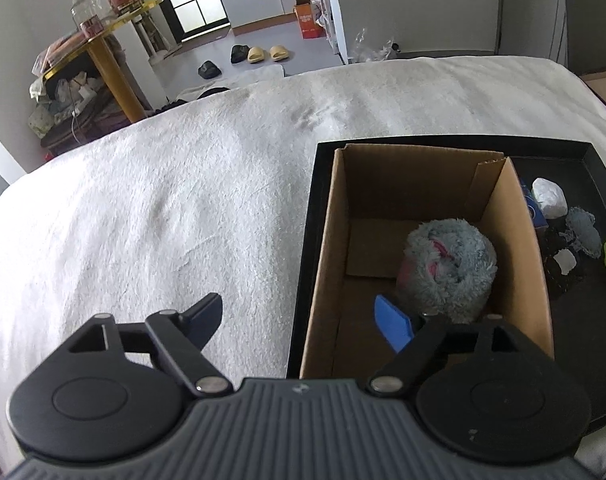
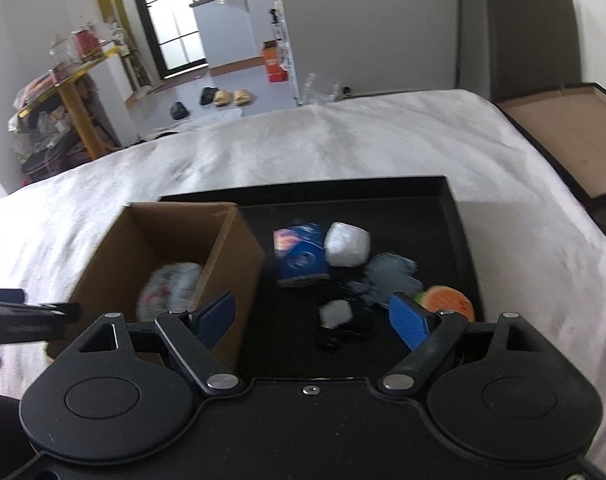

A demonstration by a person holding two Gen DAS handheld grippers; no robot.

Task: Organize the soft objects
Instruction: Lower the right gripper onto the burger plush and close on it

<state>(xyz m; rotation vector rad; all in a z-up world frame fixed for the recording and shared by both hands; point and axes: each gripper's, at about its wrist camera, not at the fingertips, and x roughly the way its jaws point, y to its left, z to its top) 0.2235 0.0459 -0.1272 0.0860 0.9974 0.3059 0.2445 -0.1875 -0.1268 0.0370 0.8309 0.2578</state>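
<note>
A brown cardboard box stands in the left part of a black tray on the white bed. A fluffy grey-and-pink soft item lies inside the box; it also shows in the right wrist view. My left gripper is open and empty above the box's near left wall. My right gripper is open and empty above the tray. In front of it lie a blue packet, a white wad, a grey fluffy item and an orange-green plush.
The white blanket covers the bed to the left and beyond the tray. A flat brown box lid lies at the bed's right edge. A gold shelf and slippers are on the floor beyond.
</note>
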